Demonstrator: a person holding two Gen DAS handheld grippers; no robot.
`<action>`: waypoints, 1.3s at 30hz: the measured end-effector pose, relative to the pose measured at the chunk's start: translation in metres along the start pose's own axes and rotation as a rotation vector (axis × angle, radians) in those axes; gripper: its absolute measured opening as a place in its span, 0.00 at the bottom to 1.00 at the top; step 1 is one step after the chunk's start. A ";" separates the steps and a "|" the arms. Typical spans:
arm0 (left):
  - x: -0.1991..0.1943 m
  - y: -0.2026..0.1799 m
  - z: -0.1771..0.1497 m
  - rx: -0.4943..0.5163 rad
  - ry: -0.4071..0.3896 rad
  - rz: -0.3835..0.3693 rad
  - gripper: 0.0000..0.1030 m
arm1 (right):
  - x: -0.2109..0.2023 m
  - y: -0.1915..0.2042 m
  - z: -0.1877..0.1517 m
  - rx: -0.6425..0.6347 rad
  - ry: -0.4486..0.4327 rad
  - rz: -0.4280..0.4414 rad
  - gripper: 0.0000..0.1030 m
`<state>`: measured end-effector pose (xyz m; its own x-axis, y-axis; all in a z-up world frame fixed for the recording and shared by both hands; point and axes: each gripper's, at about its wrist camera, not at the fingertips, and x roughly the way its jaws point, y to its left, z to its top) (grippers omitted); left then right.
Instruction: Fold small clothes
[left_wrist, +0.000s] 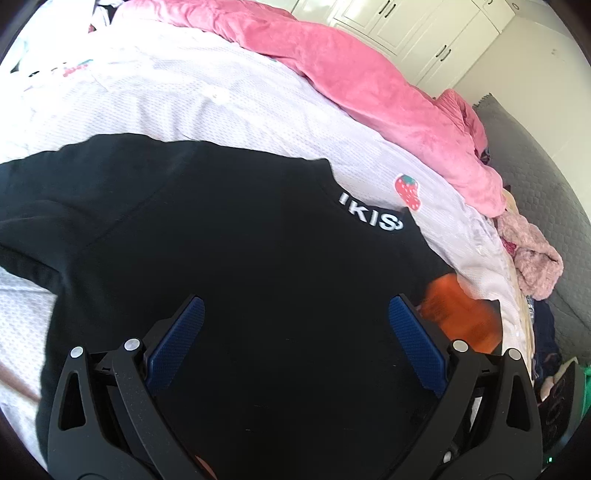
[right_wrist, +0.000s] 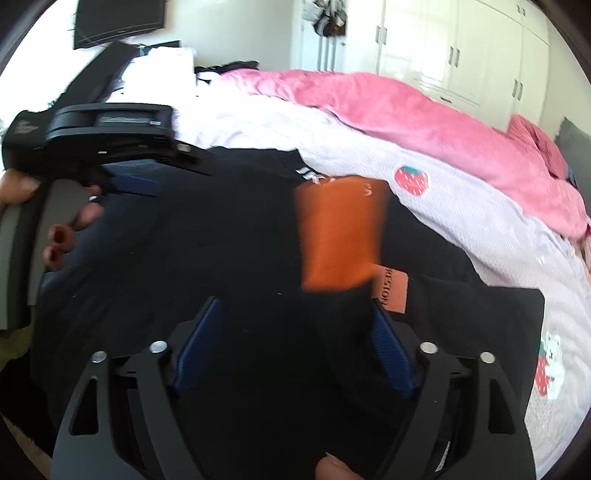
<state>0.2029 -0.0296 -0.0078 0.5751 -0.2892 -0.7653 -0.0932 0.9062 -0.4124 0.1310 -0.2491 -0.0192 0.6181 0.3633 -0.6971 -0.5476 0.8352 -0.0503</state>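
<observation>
A black garment (left_wrist: 229, 236) with white letters (left_wrist: 369, 214) and an orange patch (left_wrist: 461, 317) lies spread on a bed with a pale sheet (left_wrist: 192, 96). My left gripper (left_wrist: 295, 332) is open just above the black cloth, nothing between its blue pads (left_wrist: 177, 343). In the right wrist view the same black garment (right_wrist: 207, 251) shows a blurred orange panel (right_wrist: 340, 236) and a small orange label (right_wrist: 391, 291). My right gripper (right_wrist: 295, 343) is open over the cloth; black fabric lies against its right pad (right_wrist: 388, 354). The left gripper (right_wrist: 125, 177) shows at upper left, held by a hand.
A pink blanket (left_wrist: 369, 85) is bunched along the far side of the bed. A pile of clothes (left_wrist: 532, 258) lies at the bed's right edge beside a grey mat (left_wrist: 546, 177). White wardrobe doors (right_wrist: 461, 48) stand behind. The sheet has a strawberry print (right_wrist: 410, 179).
</observation>
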 end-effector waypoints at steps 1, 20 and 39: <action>0.001 -0.004 -0.001 0.010 0.004 -0.004 0.91 | -0.004 -0.001 0.000 0.004 -0.011 0.019 0.81; 0.061 -0.074 -0.038 0.191 0.152 -0.037 0.62 | -0.046 -0.130 -0.024 0.590 -0.144 -0.243 0.84; -0.003 -0.064 0.009 0.252 -0.080 -0.043 0.07 | -0.046 -0.150 -0.035 0.692 -0.128 -0.331 0.84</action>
<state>0.2145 -0.0843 0.0251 0.6375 -0.3129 -0.7040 0.1327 0.9447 -0.2998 0.1648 -0.4056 -0.0050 0.7714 0.0598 -0.6336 0.1277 0.9608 0.2461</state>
